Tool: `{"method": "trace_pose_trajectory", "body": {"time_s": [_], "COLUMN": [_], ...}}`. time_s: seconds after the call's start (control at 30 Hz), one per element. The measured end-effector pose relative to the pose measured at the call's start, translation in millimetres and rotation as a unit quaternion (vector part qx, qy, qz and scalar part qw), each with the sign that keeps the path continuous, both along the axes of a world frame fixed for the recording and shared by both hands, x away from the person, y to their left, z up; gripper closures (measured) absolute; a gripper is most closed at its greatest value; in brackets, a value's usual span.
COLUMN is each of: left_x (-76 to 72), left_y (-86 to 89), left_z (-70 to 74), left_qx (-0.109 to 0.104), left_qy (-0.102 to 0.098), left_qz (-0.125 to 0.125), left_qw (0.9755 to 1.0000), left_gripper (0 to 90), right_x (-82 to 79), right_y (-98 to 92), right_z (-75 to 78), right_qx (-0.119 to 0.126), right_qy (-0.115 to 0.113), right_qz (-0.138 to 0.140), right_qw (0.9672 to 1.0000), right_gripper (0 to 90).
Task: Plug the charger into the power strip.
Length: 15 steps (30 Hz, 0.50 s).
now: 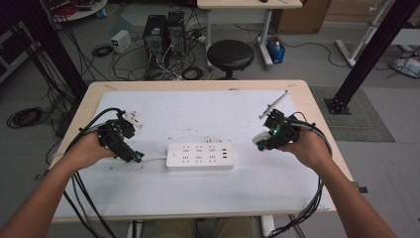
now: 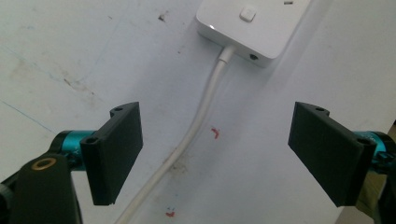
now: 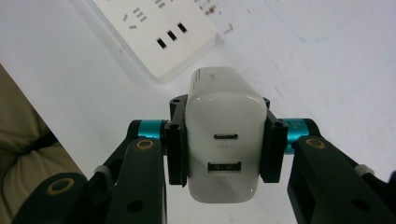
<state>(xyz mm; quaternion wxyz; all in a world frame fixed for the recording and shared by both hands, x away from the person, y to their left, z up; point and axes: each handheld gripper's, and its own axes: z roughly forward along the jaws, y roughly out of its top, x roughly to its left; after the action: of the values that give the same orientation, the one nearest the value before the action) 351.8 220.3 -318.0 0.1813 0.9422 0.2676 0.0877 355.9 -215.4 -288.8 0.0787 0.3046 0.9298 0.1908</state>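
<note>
High view, worktop (image 1: pixel 148 198): a white sheet covers most of its wooden top, filling the middle of the frame.
High view, power strip (image 1: pixel 200 155): white, lying flat at the centre of the sheet, long side running left to right; its white cord (image 1: pixel 154 159) leaves the left end.
High view, left tool (image 1: pixel 130 153): held in the left hand (image 1: pixel 86 151) at centre left, tips just beside the cord and near the strip's left end.
High view, right tool (image 1: pixel 262 139): held in the right hand (image 1: pixel 307 148) at centre right, above and to the right of the strip's right end, with a white charger (image 1: pixel 259 138) at its tip.
High view, background: a black stool (image 1: pixel 230 53) stands beyond the worktop's far edge, top centre.
Left gripper view, left tool (image 2: pixel 215 154): jaws spread wide, nothing between them but the cord (image 2: pixel 205 107), which runs up the middle to the strip's end (image 2: pixel 252 23) at the top of the frame.
Right gripper view, right tool (image 3: pixel 223 144): jaws pressed on both sides of the white charger (image 3: pixel 224 140), held clear above the sheet; two ports face the camera, one above the other.
Right gripper view, power strip (image 3: pixel 154 32): upper left of the frame, beyond the charger, sockets facing up.
</note>
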Motion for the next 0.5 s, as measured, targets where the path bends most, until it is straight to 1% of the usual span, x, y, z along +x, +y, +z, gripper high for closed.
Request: {"method": "trace_pose_trajectory", "body": {"time_s": [0.07, 0.17, 0.23, 0.27, 0.3, 0.33, 0.4, 0.43, 0.47, 0.5], "left_x": [0.8, 1.8, 2.0, 1.8, 1.5, 1.8, 1.1, 1.4, 0.8, 0.9], "left_y": [0.8, 2.0, 2.2, 2.5, 2.7, 3.6, 3.4, 3.8, 3.3, 3.2], "left_z": [-3.4, -6.5, -8.1, -8.8, -9.9, -10.4, -13.0, -13.4, -15.2, -15.7], "left_qx": [-0.005, 0.007, 0.006, 0.003, -0.001, 0.006, 0.01, 0.019, 0.015, 0.019], "left_qy": [0.001, -0.001, 0.0, -0.001, -0.002, -0.003, -0.007, -0.006, -0.008, -0.008], "left_qz": [0.009, 0.006, 0.001, 0.001, 0.004, 0.001, 0.006, 0.001, 0.004, 0.0], "left_qw": [0.9999, 1.0, 1.0, 1.0, 1.0, 1.0, 0.9999, 0.9998, 0.9999, 0.9998], "left_gripper": [17.8, 17.8, 17.8, 17.8, 17.8, 17.8, 17.8, 17.8, 17.8, 17.8], "right_x": [2.5, 7.6, 9.8, 12.4, 14.5, 16.9, 20.8, 23.0, 24.7, 26.2], "right_y": [5.3, 16.1, 23.7, 29.1, 33.4, 37.6, 46.8, 51.4, 56.0, 60.9], "right_z": [2.2, 4.6, 5.2, 5.1, 5.3, 5.2, 5.8, 5.8, 6.2, 6.3], "right_qx": [-0.001, -0.005, -0.008, -0.01, -0.013, -0.016, -0.025, -0.028, -0.032, -0.035], "right_qy": [-0.003, -0.004, -0.006, -0.012, -0.012, -0.014, -0.015, -0.015, -0.016, -0.014], "right_qz": [0.007, 0.014, 0.019, 0.032, 0.039, 0.047, 0.058, 0.068, 0.076, 0.083], "right_qw": [1.0, 0.9999, 0.9998, 0.9994, 0.9991, 0.9987, 0.9979, 0.9972, 0.9965, 0.9958], "right_gripper": [61.8, 61.8, 61.8, 61.8, 61.8, 61.8, 61.8, 61.8, 61.8, 61.8]}}
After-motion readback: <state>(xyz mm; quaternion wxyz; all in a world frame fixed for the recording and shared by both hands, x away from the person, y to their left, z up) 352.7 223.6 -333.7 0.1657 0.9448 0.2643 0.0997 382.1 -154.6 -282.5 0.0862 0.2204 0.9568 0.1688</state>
